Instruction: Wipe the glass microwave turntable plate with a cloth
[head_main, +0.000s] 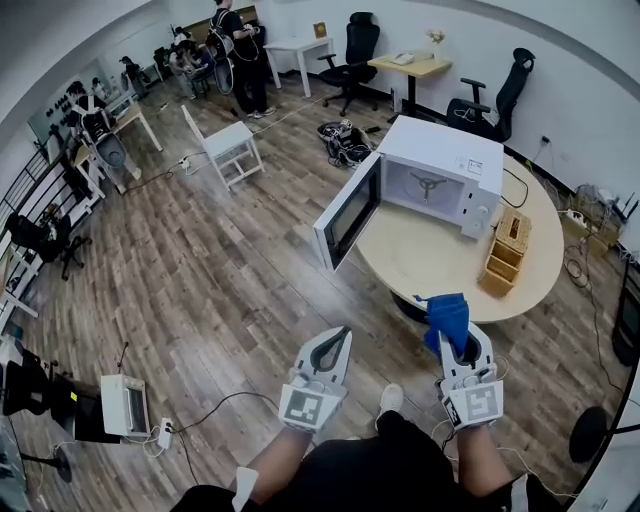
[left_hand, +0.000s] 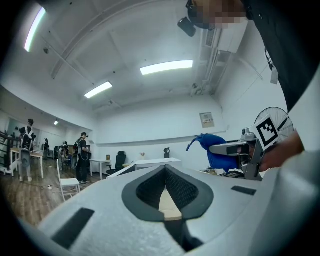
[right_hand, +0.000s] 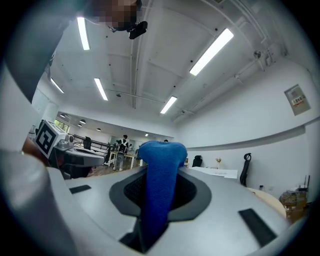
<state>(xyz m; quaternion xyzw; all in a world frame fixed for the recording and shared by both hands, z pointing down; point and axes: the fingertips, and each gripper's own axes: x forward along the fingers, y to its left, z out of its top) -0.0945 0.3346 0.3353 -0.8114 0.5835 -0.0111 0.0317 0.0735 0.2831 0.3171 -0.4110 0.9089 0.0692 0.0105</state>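
Both were closed: left gripper (head_main: 343, 334) empty, right gripper (head_main: 460, 342) pinching the soft, light-looking cloth (head_main: 447, 312) bunched between its fingers, probably securely.

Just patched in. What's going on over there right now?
A person stands a little back from the round table, a gripper in each hand. The right gripper is clamped on a blue cloth that sticks up from its jaws. The left gripper is shut and empty. The microwave sits on the table with its door swung open. No wiping is under way, and the glass plate can't be made out from here.
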